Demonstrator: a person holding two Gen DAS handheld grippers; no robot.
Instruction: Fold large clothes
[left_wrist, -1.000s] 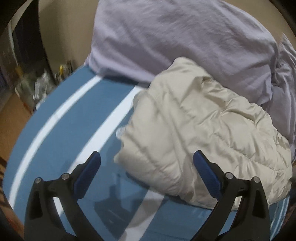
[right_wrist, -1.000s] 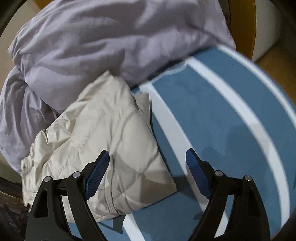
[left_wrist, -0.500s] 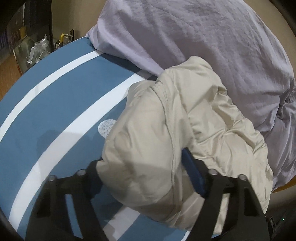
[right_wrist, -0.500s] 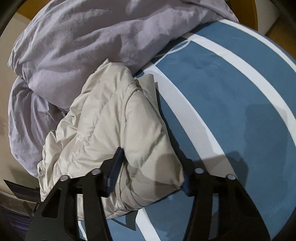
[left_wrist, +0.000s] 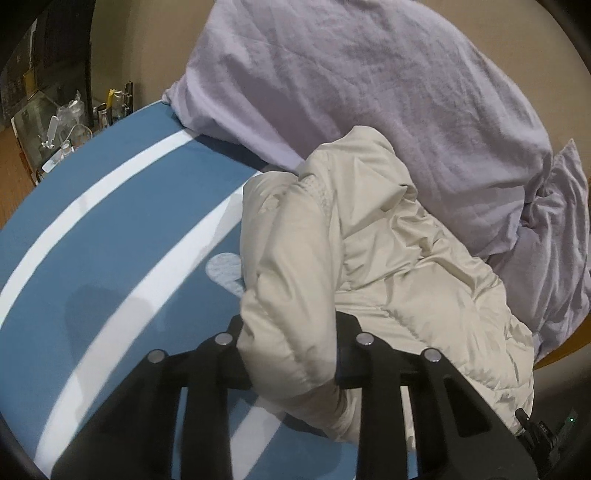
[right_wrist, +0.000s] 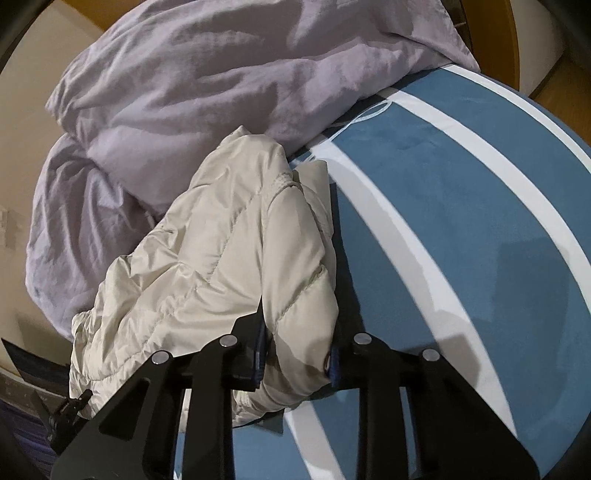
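A cream quilted puffer jacket (left_wrist: 369, 266) lies bunched on a blue bed cover with white stripes (left_wrist: 92, 266), against a lilac duvet. My left gripper (left_wrist: 291, 354) is shut on the jacket's near edge; the fabric bulges between its jaws. In the right wrist view the same jacket (right_wrist: 221, 266) is gripped at its near corner by my right gripper (right_wrist: 295, 358), whose blue pads (right_wrist: 258, 354) press into the padding. Both gripped folds are lifted a little off the cover.
The lilac duvet (left_wrist: 369, 92) is heaped behind the jacket; it also shows in the right wrist view (right_wrist: 221, 74). Glass items and clutter (left_wrist: 66, 125) stand beside the bed at far left. Wooden floor (right_wrist: 554, 85) shows at far right.
Both grippers were open above the jacket one second ago. They came down onto its near edge and closed on it, and the gripped fabric has risen slightly.
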